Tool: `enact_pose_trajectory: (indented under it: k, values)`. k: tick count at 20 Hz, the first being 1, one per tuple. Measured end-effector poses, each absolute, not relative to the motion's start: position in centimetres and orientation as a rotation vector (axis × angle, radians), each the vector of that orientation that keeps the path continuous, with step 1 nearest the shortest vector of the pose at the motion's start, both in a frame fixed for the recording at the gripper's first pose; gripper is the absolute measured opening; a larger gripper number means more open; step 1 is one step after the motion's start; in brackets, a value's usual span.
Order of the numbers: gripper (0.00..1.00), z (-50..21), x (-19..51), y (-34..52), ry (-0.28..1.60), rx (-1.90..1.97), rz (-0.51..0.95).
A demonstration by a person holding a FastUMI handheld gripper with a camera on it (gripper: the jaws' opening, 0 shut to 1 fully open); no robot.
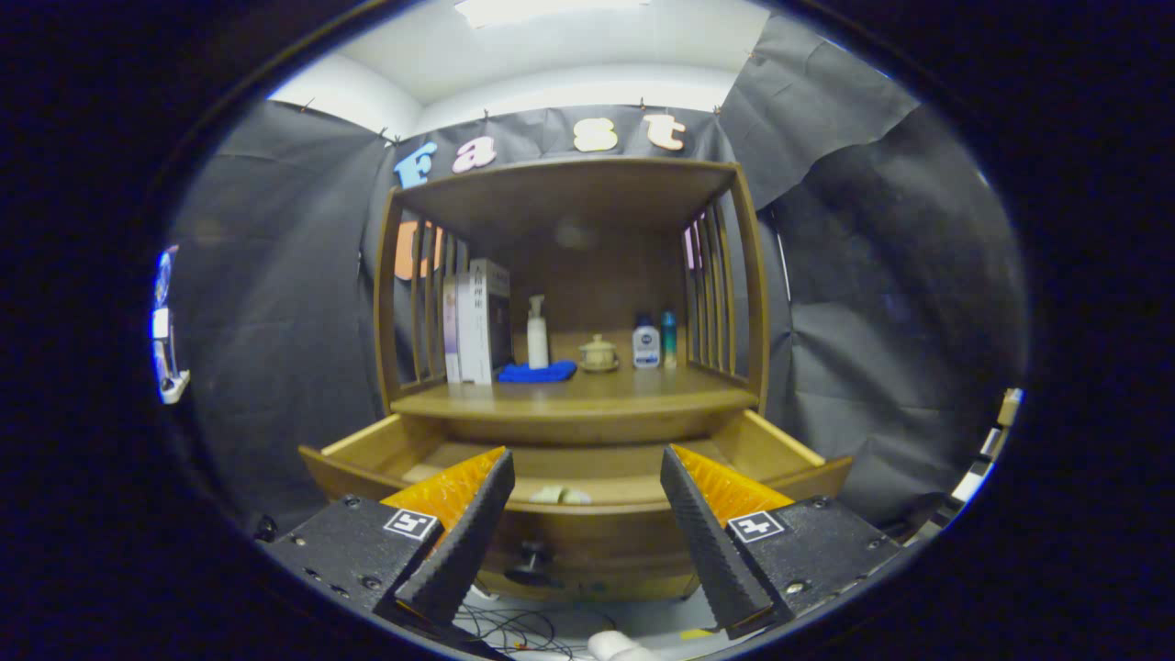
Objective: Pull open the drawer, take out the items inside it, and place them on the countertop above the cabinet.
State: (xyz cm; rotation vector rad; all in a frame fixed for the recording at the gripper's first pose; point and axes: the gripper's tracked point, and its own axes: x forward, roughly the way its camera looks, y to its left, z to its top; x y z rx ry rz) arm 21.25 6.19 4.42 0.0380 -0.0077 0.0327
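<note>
We face the cabinet (pixel 569 275) squarely. Its drawer (pixel 587 459) stands pulled open below the countertop (pixel 587 397). A small pale item (pixel 561 496) lies just inside the front wall, long axis running 9 to 3 o'clock. Gripper (pixel 583 523): fingers spread wide, grasping nothing. The item sits at 12 o'clock, just beyond the tips, slightly toward the left finger.

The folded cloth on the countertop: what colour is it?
Blue cloth, seen in the gripper view.

Pale item (pixel 561 496) in the drawer (pixel 587 464), mostly hidden behind its front panel.
</note>
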Motion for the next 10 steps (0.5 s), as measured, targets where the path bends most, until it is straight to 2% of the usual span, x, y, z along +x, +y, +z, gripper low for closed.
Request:
enact_pose_trajectory:
  k: [5,10]
  values:
    - [1.00,11.4,25.9,7.7,-0.021,-0.007,0.074]
    - [1.00,10.5,31.7,10.4,0.216,0.002,0.130]
